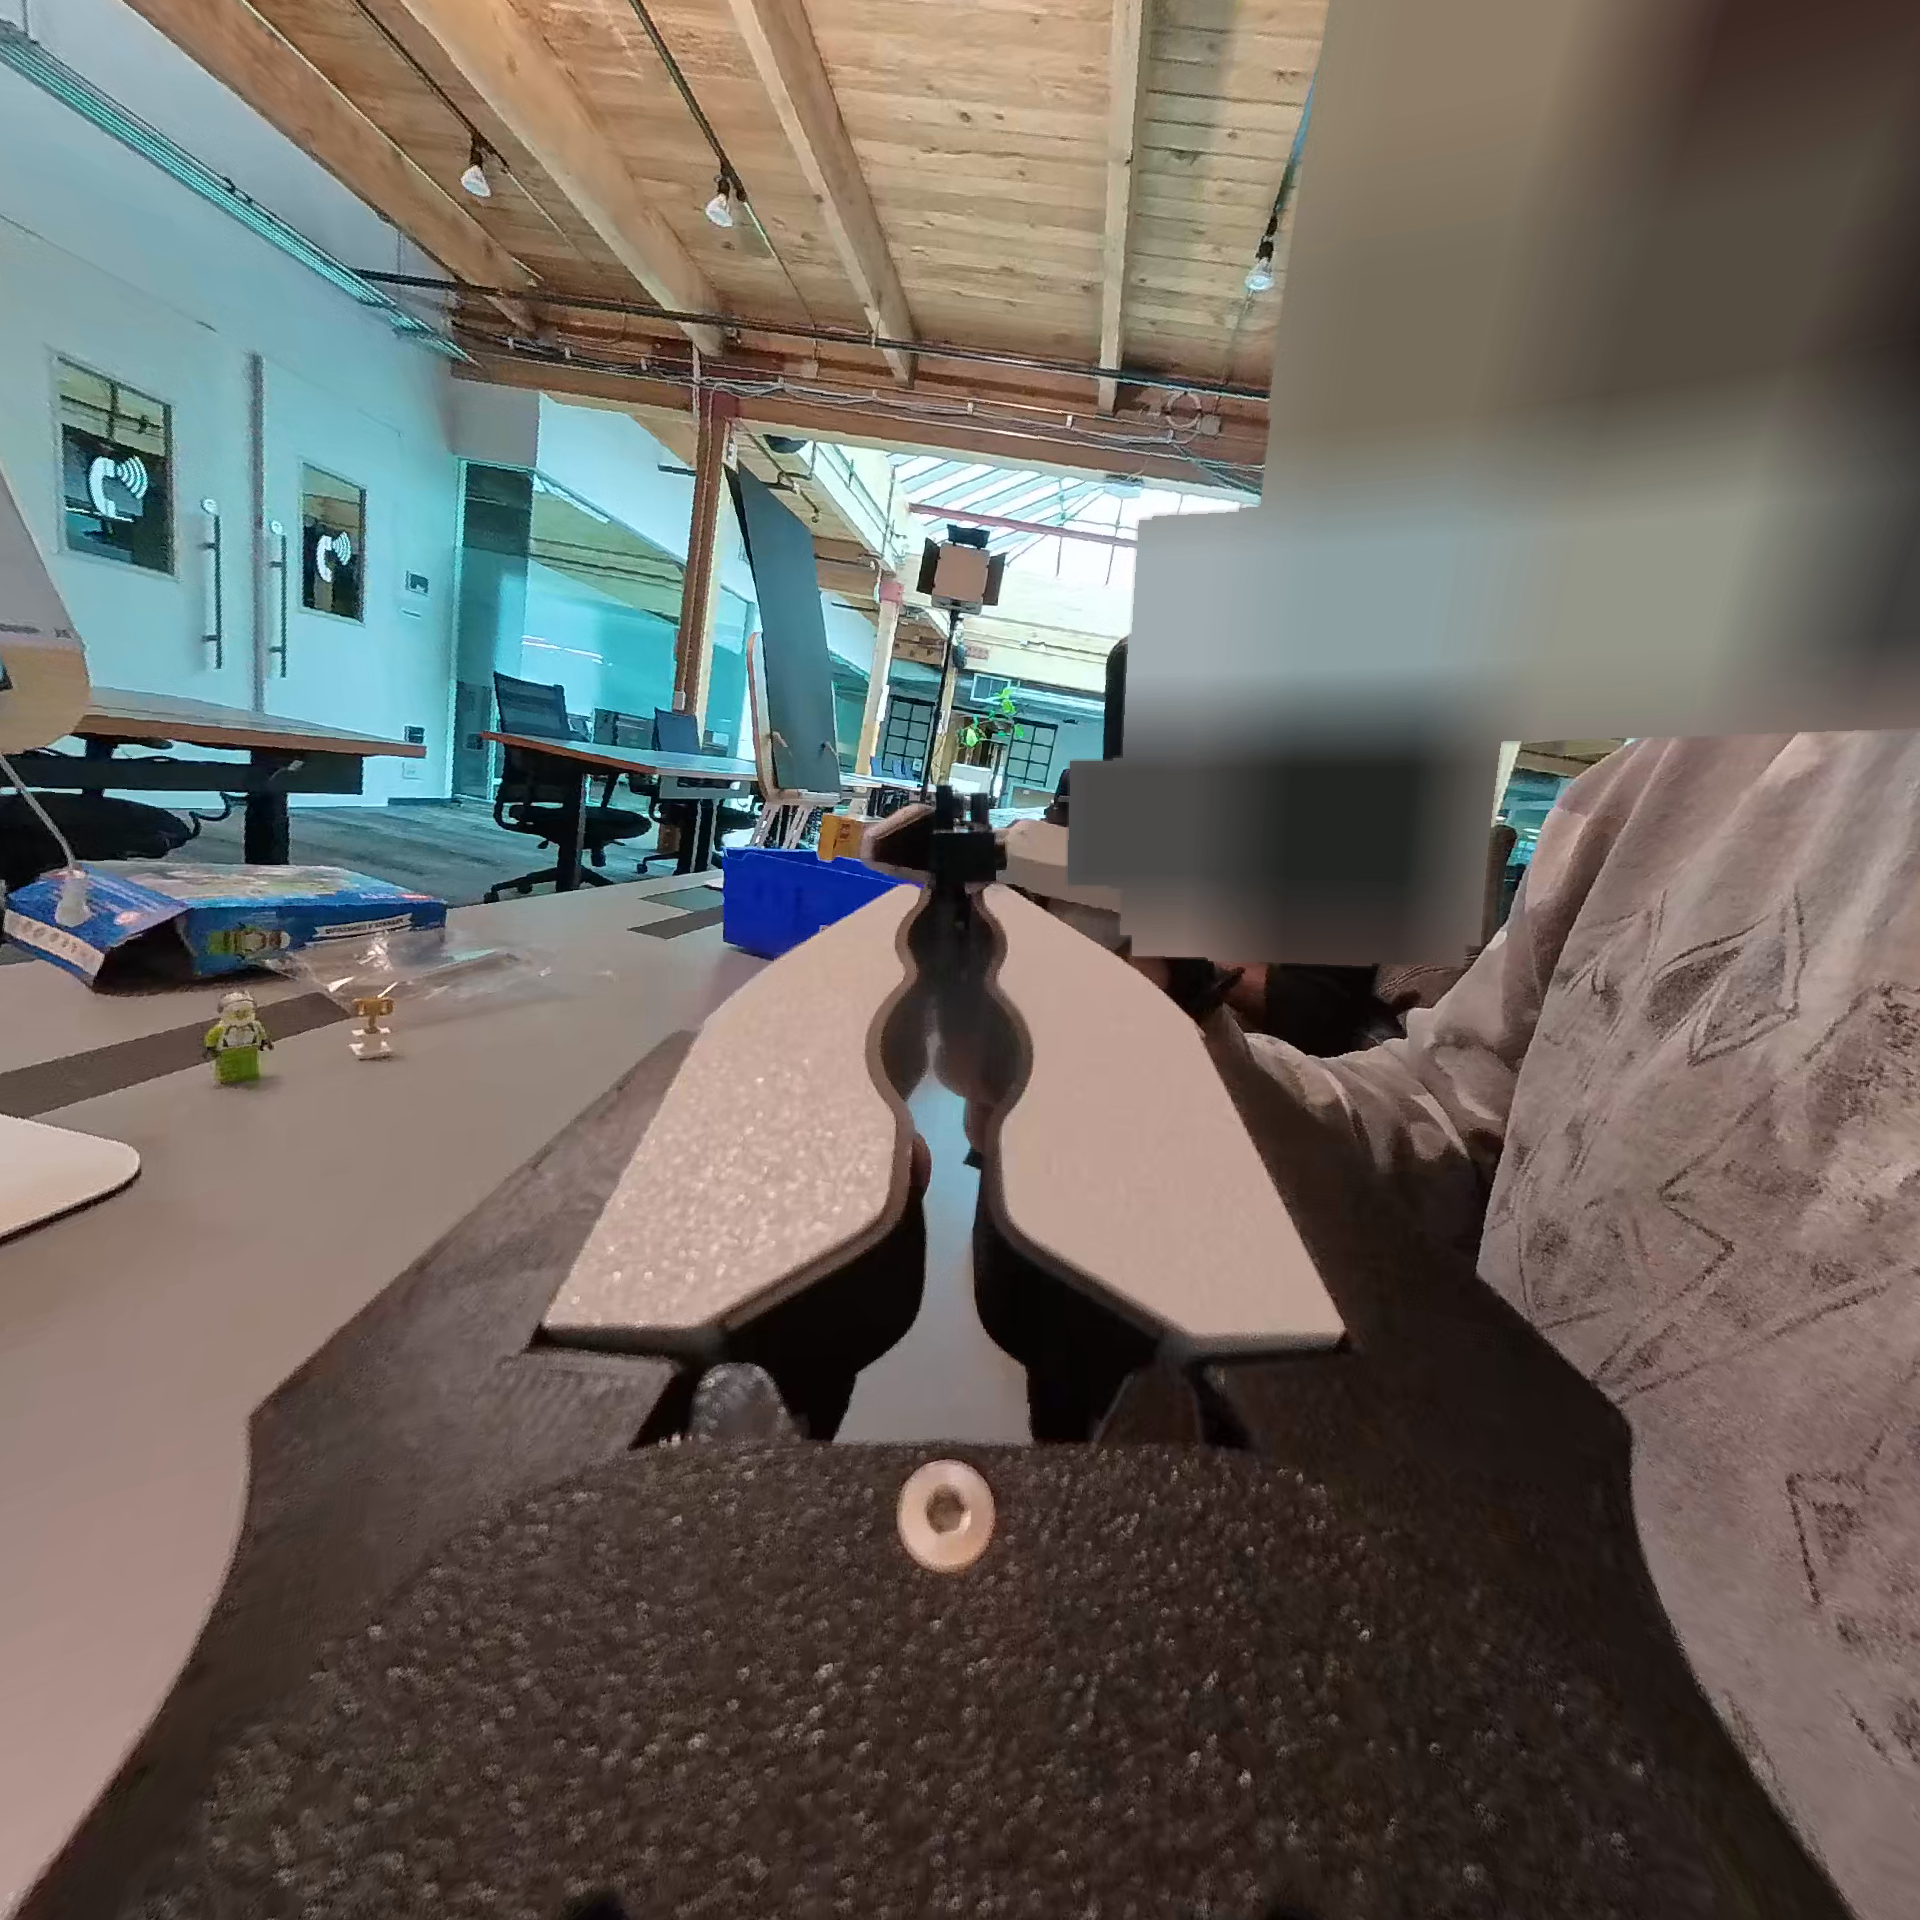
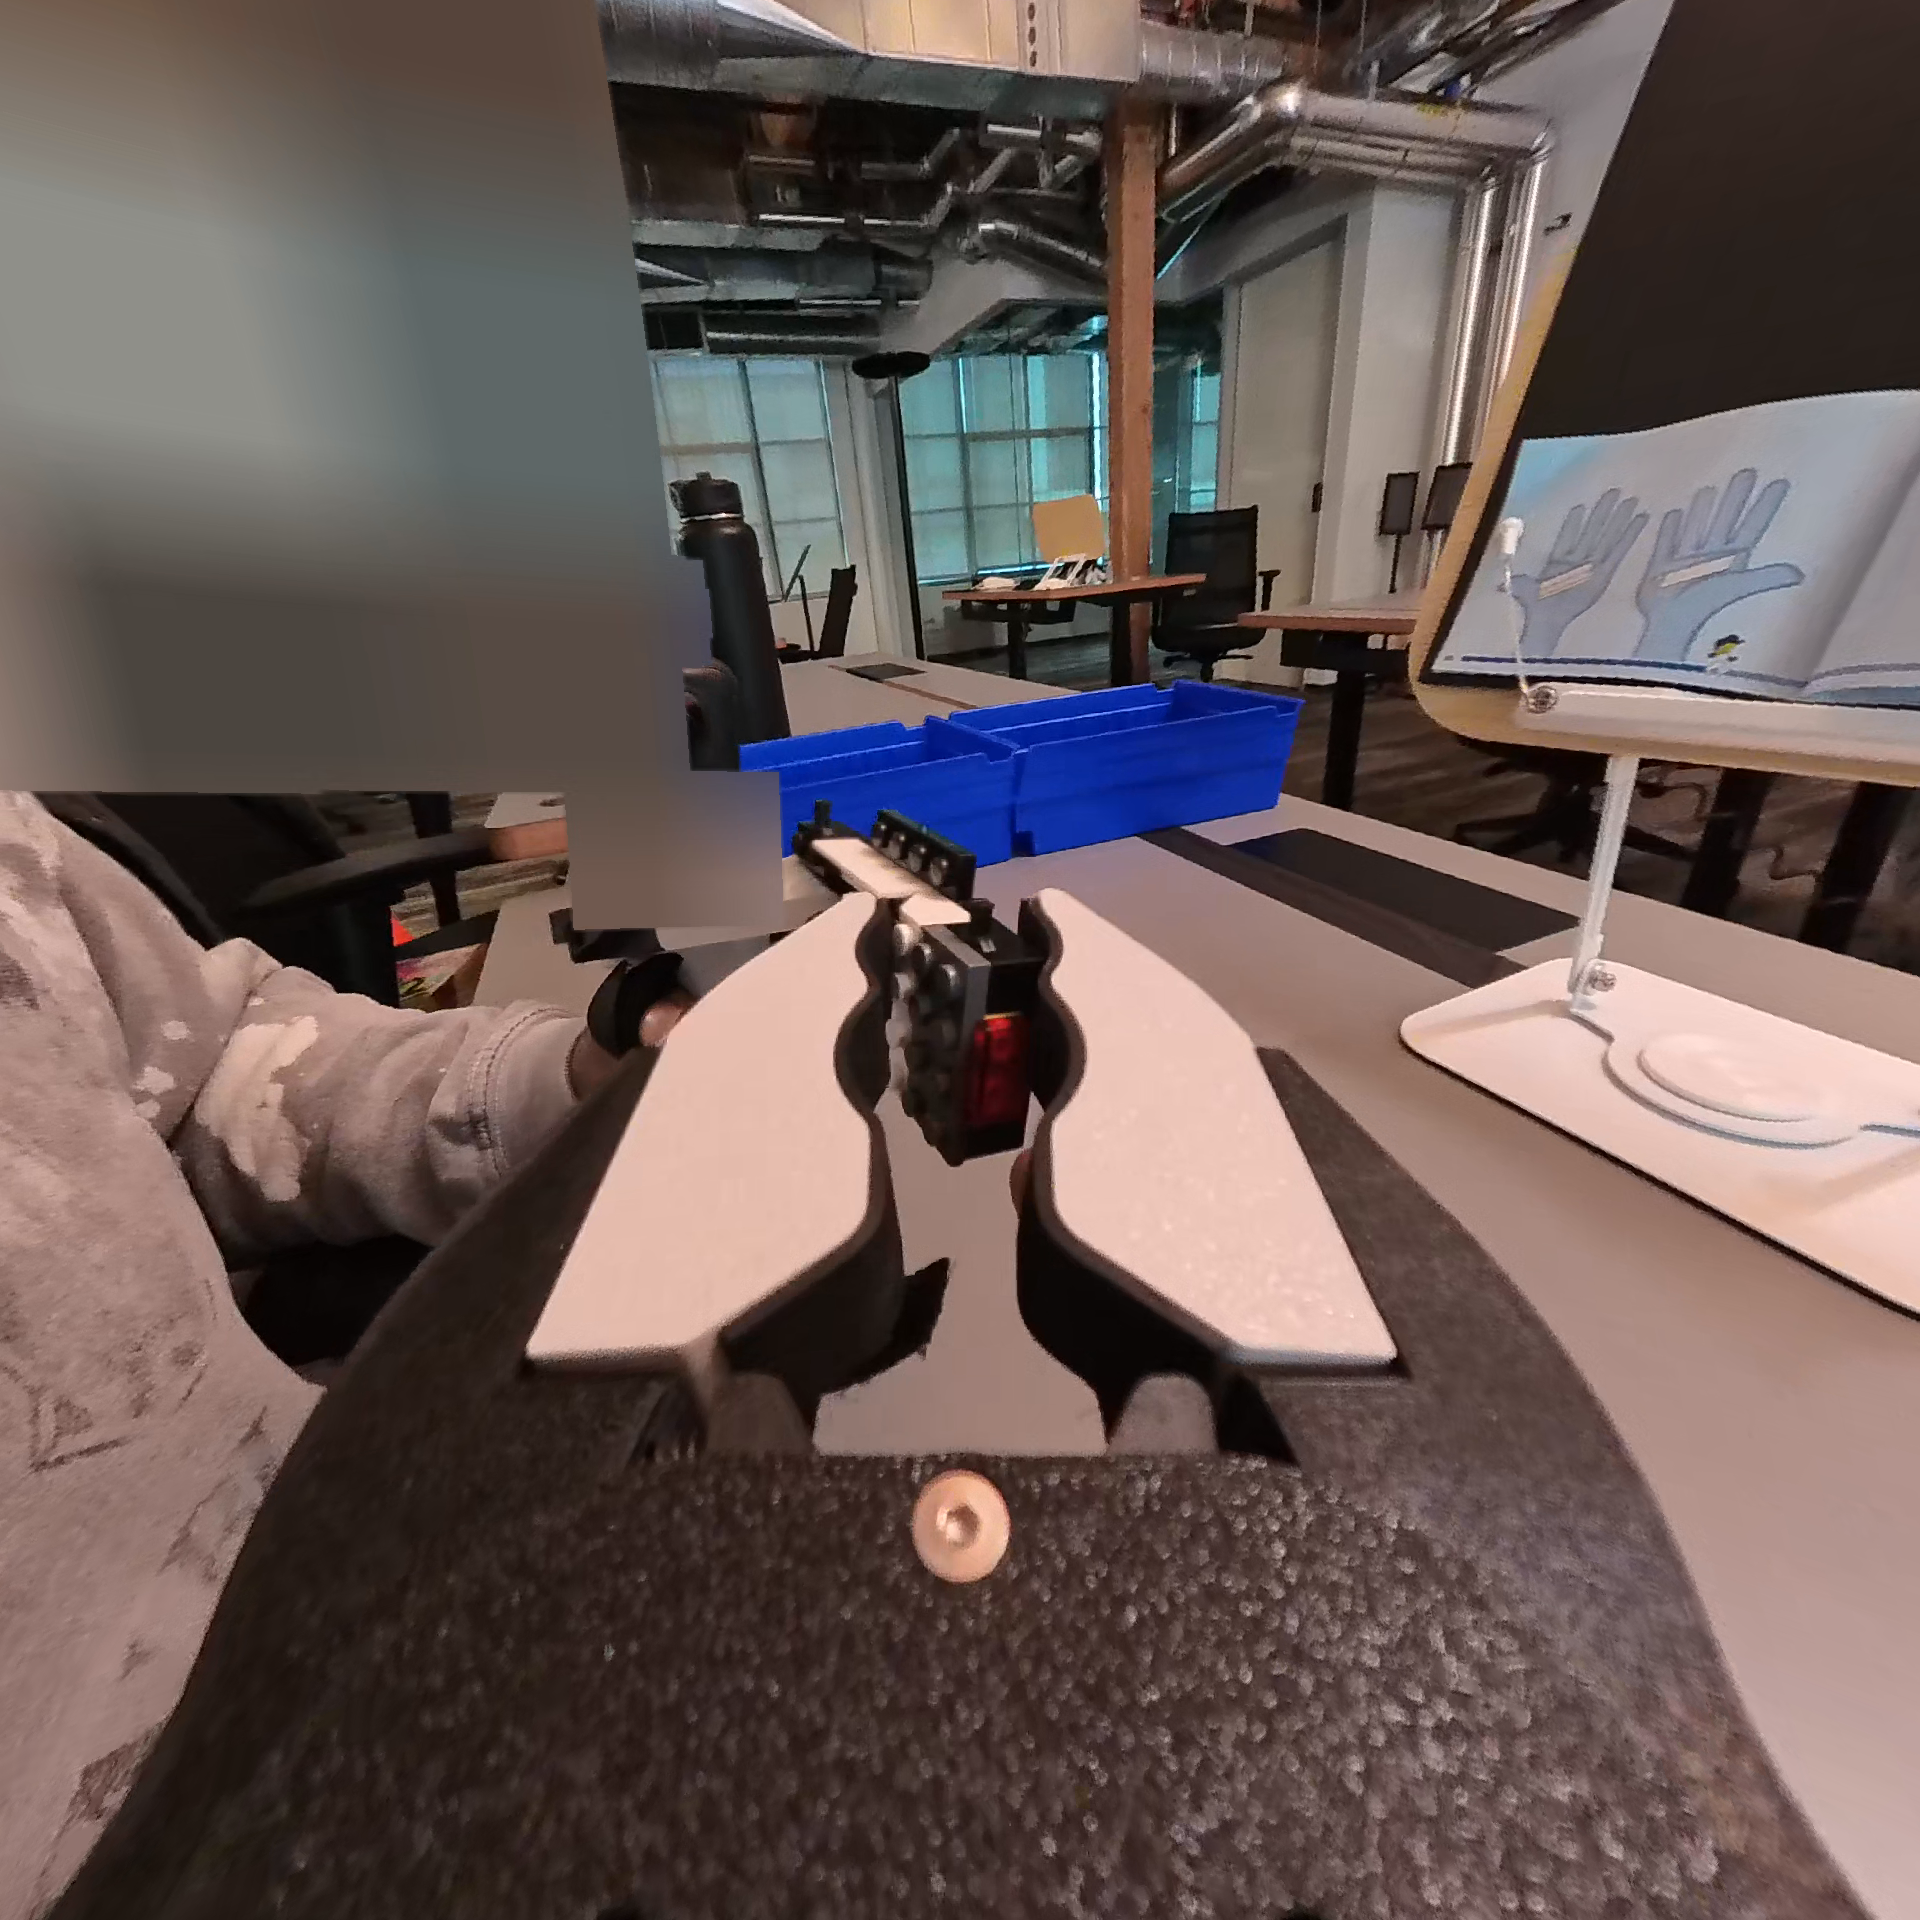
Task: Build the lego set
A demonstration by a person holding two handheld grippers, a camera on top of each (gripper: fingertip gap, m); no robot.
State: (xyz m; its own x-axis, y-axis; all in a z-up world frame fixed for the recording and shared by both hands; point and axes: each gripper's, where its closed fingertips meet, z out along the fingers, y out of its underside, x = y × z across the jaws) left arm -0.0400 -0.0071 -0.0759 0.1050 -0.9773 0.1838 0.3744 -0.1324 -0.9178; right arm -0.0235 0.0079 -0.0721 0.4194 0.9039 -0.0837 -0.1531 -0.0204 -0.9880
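My right gripper [image 2: 956, 920] is shut on a black lego assembly [image 2: 940, 1049] with white plates on top and a red clear piece [image 2: 997, 1070] on its near side. It holds the assembly above the grey table [image 2: 1299, 1039], with the far end sticking out past the fingertips. My left gripper [image 1: 951, 883] is almost fully closed on a small black lego part [image 1: 961, 836] at its tips, raised above the table. A dark fingertip of the other gripper [image 1: 896, 836] touches that part from the left. A blur patch hides the rest.
A green minifigure [image 1: 239, 1039] and a small gold-and-white piece [image 1: 372, 1029] stand on the table at left, near a blue box [image 1: 229, 914] and clear bags [image 1: 436, 961]. Blue bins [image 2: 1039, 769] sit at the far edge. A booklet stand [image 2: 1704, 582] is at right. A person's grey sleeve [image 2: 260, 1070] is close by. The grippers are tip to tip, or close to it.
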